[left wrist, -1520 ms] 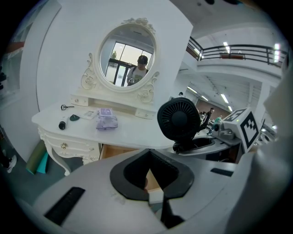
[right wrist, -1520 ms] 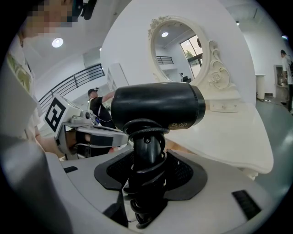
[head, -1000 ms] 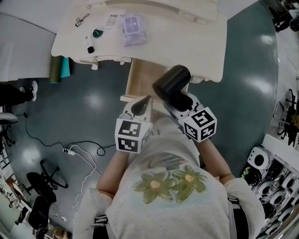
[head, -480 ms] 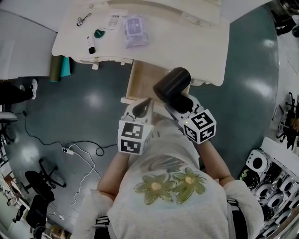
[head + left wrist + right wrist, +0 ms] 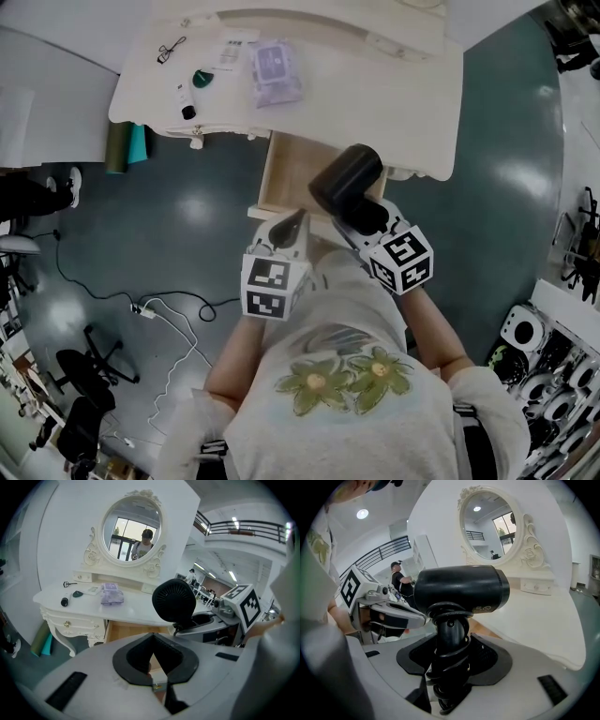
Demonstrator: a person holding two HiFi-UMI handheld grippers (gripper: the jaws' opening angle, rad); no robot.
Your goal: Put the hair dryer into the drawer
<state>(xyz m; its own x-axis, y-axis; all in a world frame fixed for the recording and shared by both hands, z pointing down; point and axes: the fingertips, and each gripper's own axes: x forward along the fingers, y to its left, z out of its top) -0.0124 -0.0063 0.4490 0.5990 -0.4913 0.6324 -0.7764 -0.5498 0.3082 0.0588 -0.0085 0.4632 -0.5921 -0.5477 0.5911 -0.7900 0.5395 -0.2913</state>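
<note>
The black hair dryer [image 5: 345, 178] hangs over the right side of the open wooden drawer [image 5: 284, 167] of the white dressing table [image 5: 412, 84]. My right gripper [image 5: 367, 214] is shut on its handle, which has the cord wound round it [image 5: 449, 645]. The barrel [image 5: 461, 592] lies crosswise above the jaws. My left gripper [image 5: 287, 223] is just left of it at the drawer's front edge, jaws together and holding nothing [image 5: 154, 667]. From the left gripper view the dryer's rear grille [image 5: 174, 600] faces me, and the drawer floor [image 5: 126, 631] shows below the tabletop.
On the tabletop lie a purple packet [image 5: 275, 70], glasses [image 5: 169, 49], a green item [image 5: 200, 78], a small dark bottle [image 5: 187, 111] and a paper [image 5: 230, 52]. An oval mirror [image 5: 133, 531] stands behind. A teal roll [image 5: 127, 147] leans by the table leg; a cable and power strip [image 5: 145, 309] lie on the floor.
The whole view has slid down a little. Both grippers and the dryer keep about the same place over the open drawer.
</note>
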